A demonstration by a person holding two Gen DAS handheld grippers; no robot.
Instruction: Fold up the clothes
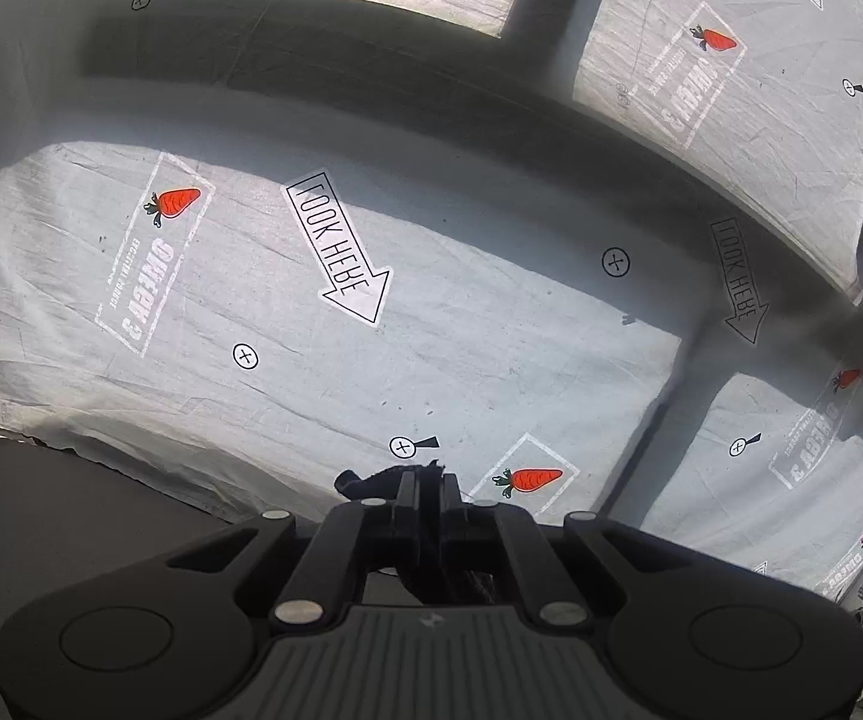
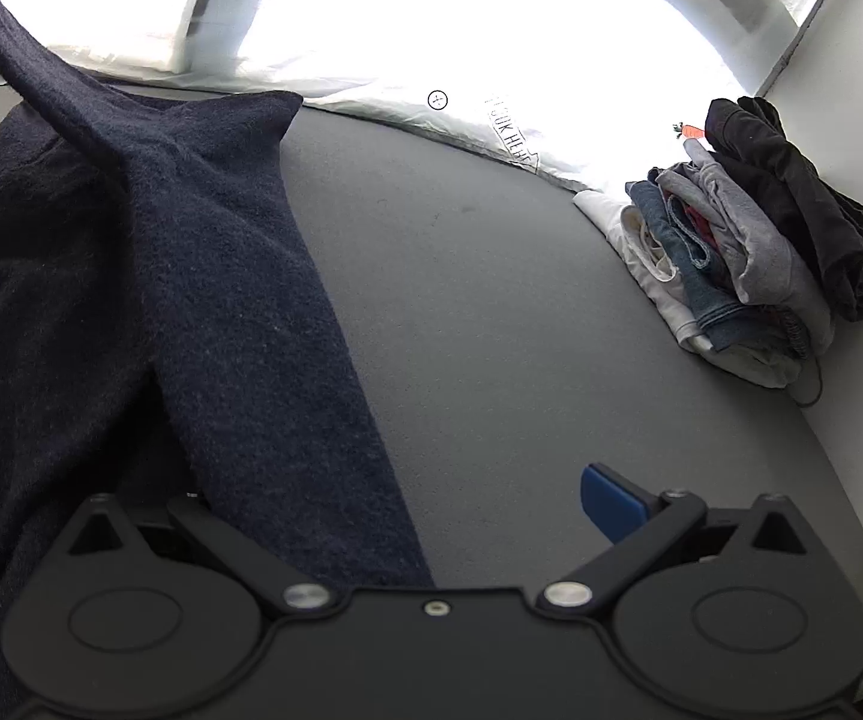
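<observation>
We see the left gripper [image 1: 428, 489] clamped tight on a bunched bit of dark fabric, jaws pressed together with the cloth poking out past the tips. That fabric looks like the same navy garment [image 2: 149, 276] in the right wrist view, where a strand of it rises taut toward the upper left out of frame, so we judge the left hand is lifting one corner or sleeve. The right gripper [image 2: 407, 516] has its jaws spread wide, with one blue pad [image 2: 608, 501] visible on the right finger and the other finger hidden behind or over the cloth edge; nothing is pinched there. The garment lies mostly flat on the grey table [image 2: 491, 312], covering the left half, with its far edge near the printed white sheet [image 1: 371, 312] hung behind the table. A pile of clothes [image 2: 749, 252] sits at the far right corner, well apart. Handling, as we judge it: a soft knit, fuzzy, medium weight, limp, not slippery and not fragile; it will sag and stretch from a single pinch. Best hold for the right hand is likely the near hem or edge just in front of it, opposite the lifted end, so the fold stays even.
</observation>
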